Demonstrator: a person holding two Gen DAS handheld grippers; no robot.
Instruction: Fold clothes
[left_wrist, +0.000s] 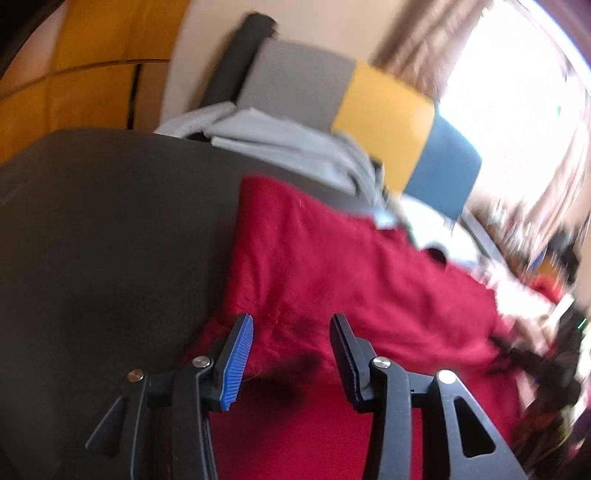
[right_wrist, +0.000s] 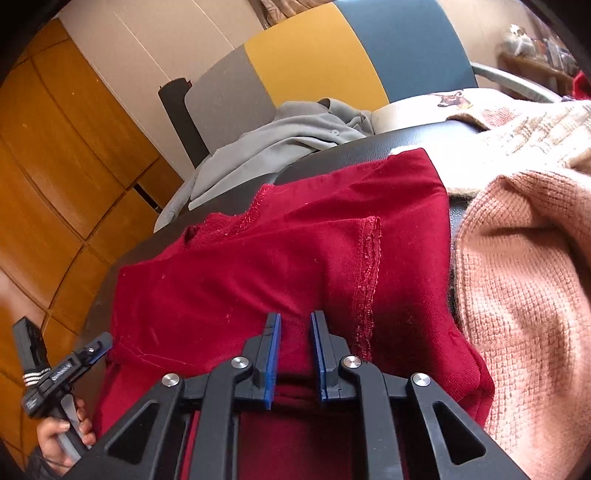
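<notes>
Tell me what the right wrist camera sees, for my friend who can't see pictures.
A red garment lies partly folded on a dark surface, with the right gripper just above it, jaws slightly apart and empty. A pink knitted sweater lies at its right and a grey shirt behind; the left gripper, in a hand, is at its left edge.

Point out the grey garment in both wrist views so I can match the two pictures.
Left wrist view: the grey garment lies upper centre, blurred, beyond the far edge of the red garment.
Right wrist view: the grey garment lies upper centre-left, crumpled, past the red garment.
Shared landmark: the grey, yellow and blue panelled backrest stands directly behind it in both.
</notes>
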